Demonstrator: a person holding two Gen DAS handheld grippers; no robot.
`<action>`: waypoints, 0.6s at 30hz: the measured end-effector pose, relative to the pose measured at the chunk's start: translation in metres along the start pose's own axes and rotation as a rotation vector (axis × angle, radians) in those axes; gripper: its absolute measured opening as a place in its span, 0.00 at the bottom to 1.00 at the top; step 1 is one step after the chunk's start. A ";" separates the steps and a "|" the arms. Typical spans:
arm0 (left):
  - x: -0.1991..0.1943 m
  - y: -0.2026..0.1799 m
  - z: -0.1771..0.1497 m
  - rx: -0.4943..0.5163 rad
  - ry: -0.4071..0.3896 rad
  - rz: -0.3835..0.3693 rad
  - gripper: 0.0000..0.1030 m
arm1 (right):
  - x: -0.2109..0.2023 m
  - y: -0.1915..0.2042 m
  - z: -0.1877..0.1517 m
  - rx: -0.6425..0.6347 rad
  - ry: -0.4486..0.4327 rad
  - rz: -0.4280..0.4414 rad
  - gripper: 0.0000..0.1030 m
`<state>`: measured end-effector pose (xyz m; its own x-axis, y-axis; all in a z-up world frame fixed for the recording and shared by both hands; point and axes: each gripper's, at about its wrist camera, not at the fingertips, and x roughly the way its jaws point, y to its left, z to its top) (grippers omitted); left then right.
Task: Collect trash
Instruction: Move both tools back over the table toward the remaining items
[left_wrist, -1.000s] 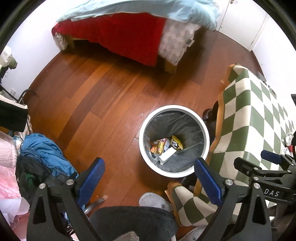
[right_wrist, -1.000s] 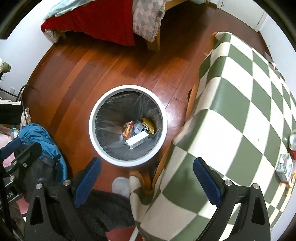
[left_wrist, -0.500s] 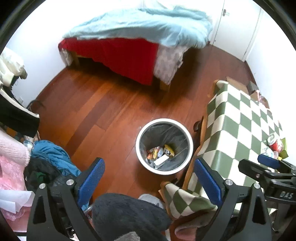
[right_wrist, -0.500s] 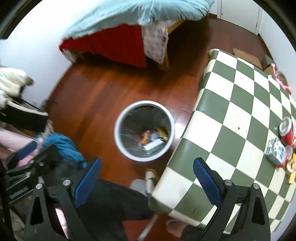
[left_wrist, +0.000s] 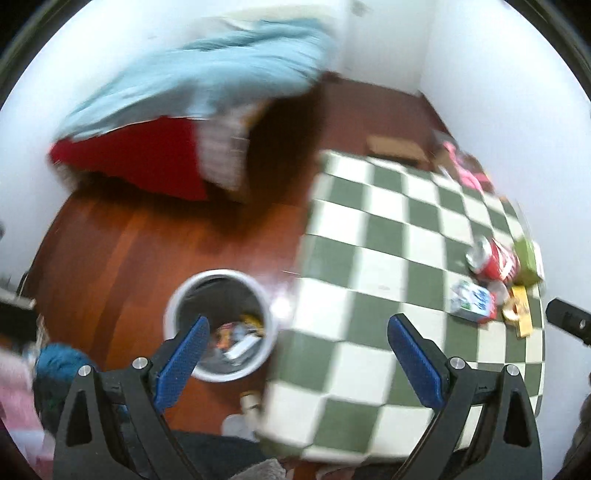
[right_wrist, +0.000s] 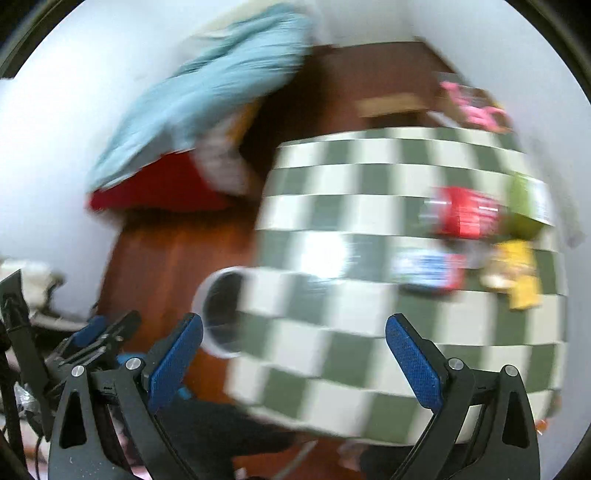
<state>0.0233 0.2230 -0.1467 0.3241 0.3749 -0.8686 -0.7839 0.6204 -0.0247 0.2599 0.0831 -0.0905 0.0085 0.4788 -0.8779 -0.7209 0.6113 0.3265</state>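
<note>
Both tools are held above the room with nothing between their blue pads: the left gripper (left_wrist: 299, 360) has its jaws spread wide, and the right gripper (right_wrist: 295, 360) is just as wide apart. Below the left one stands one white trash bin (left_wrist: 271, 314) on the wooden floor (left_wrist: 122, 254), with a few wrappers inside. Beside it is one checkered table (left_wrist: 369, 266). Near its far edge lie a red can (left_wrist: 496, 260), a blue-and-white carton (left_wrist: 472, 304), a green box (left_wrist: 528, 258) and a yellow wrapper (left_wrist: 519, 310), clustered closely together.
</note>
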 end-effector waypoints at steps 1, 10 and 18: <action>0.014 -0.021 0.003 0.036 0.011 -0.013 0.96 | 0.001 -0.022 0.005 0.022 0.000 -0.030 0.97; 0.098 -0.163 0.009 0.393 0.087 -0.101 0.96 | 0.070 -0.218 0.037 0.143 0.143 -0.336 0.59; 0.103 -0.244 0.012 0.851 0.105 -0.188 0.96 | 0.120 -0.274 0.049 0.155 0.252 -0.349 0.63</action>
<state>0.2544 0.1180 -0.2243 0.3247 0.1757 -0.9294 -0.0479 0.9844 0.1693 0.4923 0.0036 -0.2685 0.0504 0.0709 -0.9962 -0.5927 0.8050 0.0273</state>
